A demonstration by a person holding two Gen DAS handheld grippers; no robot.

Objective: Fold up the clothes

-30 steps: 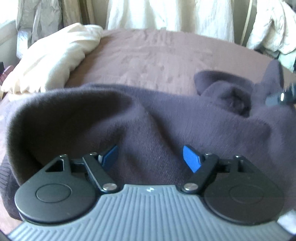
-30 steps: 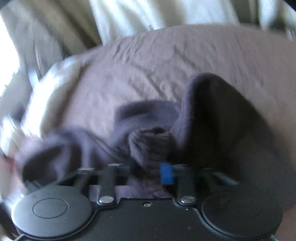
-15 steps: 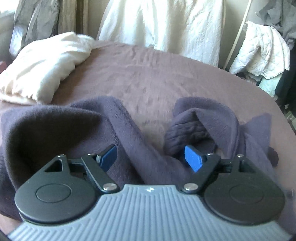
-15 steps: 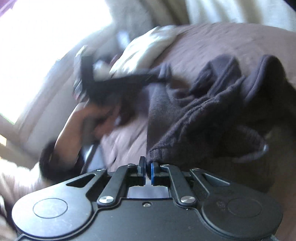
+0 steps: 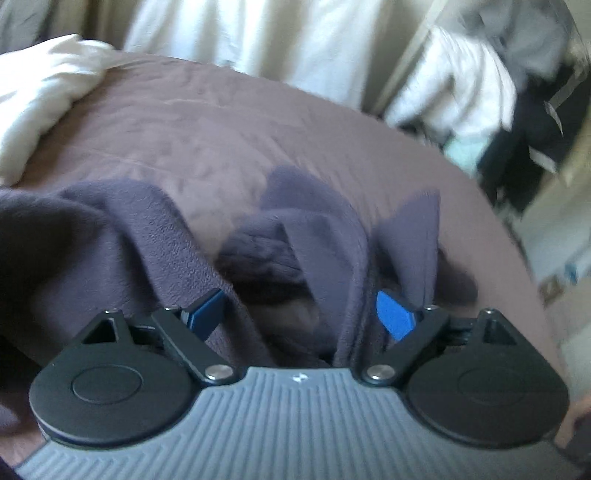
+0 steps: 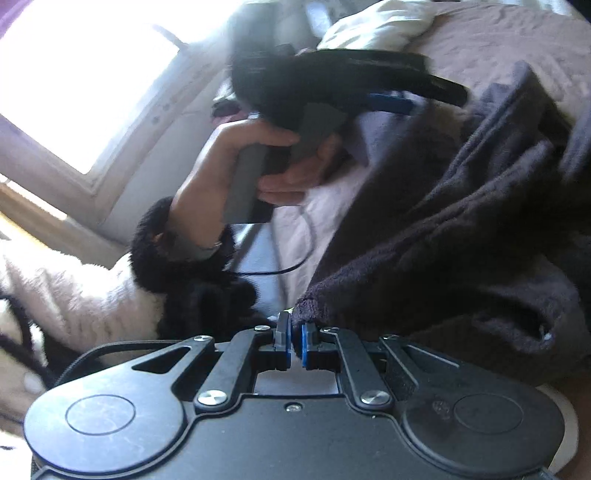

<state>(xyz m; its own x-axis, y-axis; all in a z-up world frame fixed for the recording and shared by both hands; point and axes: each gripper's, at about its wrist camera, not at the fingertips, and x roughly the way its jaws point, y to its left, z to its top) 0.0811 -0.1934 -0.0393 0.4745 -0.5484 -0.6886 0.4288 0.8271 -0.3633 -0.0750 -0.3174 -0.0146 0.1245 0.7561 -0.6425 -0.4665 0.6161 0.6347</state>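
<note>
A dark purple fleece garment (image 5: 155, 240) lies crumpled on the brown bedspread (image 5: 207, 122). My left gripper (image 5: 301, 314) hovers over it, its jaws opening wide; folds of fleece lie between the blue pads without being pressed. In the right wrist view the same garment (image 6: 461, 236) hangs to the right, and my right gripper (image 6: 291, 338) is shut on its edge, the corner pinched between the pads. The left gripper (image 6: 424, 92) also shows there from the side, held by a hand (image 6: 236, 158) in a black fuzzy sleeve.
A white pillow (image 5: 40, 99) lies at the bed's far left. Pale curtains (image 5: 266, 33) hang behind the bed, and clothes (image 5: 476, 92) pile up at the right. A bright window (image 6: 81, 74) and a cable (image 6: 280, 269) show in the right wrist view.
My right gripper shut on the garment's edge and swung across, drawing the fleece over. My left gripper's jaws spread wider and it tilted, so the garment now lies bunched lower in its view.
</note>
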